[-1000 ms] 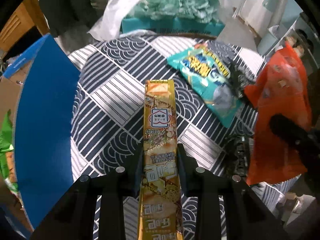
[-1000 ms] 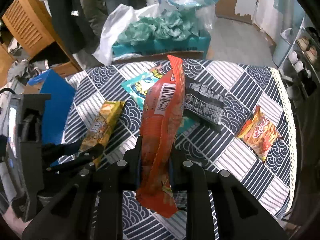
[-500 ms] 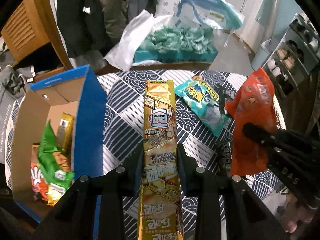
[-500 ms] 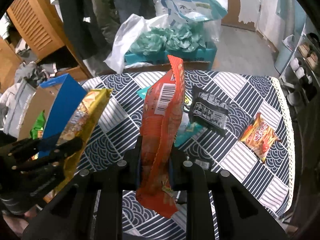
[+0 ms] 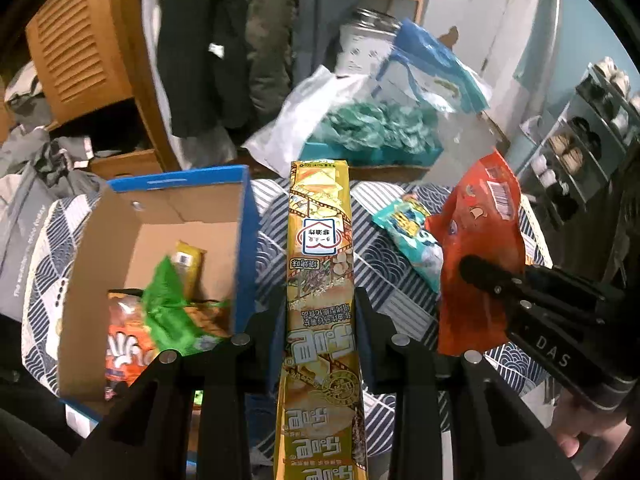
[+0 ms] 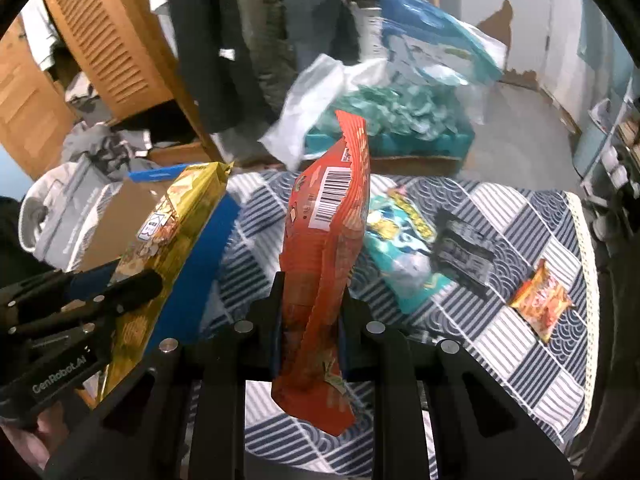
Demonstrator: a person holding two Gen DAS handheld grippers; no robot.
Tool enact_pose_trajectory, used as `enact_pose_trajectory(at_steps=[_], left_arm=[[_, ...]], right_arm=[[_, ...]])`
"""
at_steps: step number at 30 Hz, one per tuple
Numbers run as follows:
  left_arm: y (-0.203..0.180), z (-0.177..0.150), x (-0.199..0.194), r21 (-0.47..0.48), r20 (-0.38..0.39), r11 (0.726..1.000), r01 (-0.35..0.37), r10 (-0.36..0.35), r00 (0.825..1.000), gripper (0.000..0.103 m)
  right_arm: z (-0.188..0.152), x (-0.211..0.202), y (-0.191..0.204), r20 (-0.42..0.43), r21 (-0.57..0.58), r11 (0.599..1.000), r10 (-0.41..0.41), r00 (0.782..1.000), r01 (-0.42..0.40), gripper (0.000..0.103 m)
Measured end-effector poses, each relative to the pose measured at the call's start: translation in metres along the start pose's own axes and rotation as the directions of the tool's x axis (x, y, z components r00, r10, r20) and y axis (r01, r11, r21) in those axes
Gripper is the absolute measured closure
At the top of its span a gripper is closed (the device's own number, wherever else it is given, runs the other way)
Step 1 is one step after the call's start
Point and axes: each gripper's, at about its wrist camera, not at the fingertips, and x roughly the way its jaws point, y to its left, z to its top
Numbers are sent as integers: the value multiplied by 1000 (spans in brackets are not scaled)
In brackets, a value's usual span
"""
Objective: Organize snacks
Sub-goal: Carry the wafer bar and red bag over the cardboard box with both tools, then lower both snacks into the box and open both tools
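Snacks first: we see the long gold packet (image 5: 320,280) clenched in our left gripper (image 5: 320,316) and the orange bag (image 6: 320,264) pinched in our right gripper (image 6: 310,312), both lifted above the patterned tablecloth (image 6: 516,216), beside the blue cardboard box (image 5: 244,240) holding other packets.

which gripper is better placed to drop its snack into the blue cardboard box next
Left, probably. The left gripper, shut on the long gold snack pack, is right beside the blue cardboard box. The right gripper, holding the orange snack bag, sits farther out over the table.
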Motion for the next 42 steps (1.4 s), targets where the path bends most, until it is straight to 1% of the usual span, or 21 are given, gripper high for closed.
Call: enact_pose_trajectory(at_steps=[5, 13, 16, 23, 26, 30, 35, 42], left_arm=[[28, -1, -13, -52, 18, 999, 6, -5, 1000, 72], [76, -2, -28, -128, 51, 992, -20, 27, 998, 72], [96, -4, -28, -168, 48, 985, -28, 37, 998, 72], [138, -13, -19, -244, 24, 968, -59, 67, 997, 72], [154, -16, -10, -272, -2, 959, -78, 81, 997, 72], [173, -19, 4, -317, -41, 945, -82, 73, 997, 72], [185, -21, 14, -334, -62, 937, -99, 83, 995, 72], [195, -24, 27, -353, -98, 927, -130, 101, 990, 71]], right_arm=[[8, 2, 26, 5, -34, 999, 31, 1000, -30, 85], [19, 11, 65, 0, -81, 994, 74, 997, -73, 85], [24, 15, 86, -4, -107, 990, 91, 996, -91, 85], [31, 31, 132, -30, -170, 977, 124, 992, -128, 85], [34, 41, 148, -46, -188, 973, 131, 990, -137, 85], [38, 54, 164, -61, -207, 969, 128, 990, -138, 85], [43, 69, 178, -84, -208, 968, 128, 988, -143, 85], [43, 86, 195, -109, -240, 962, 111, 988, -134, 84]])
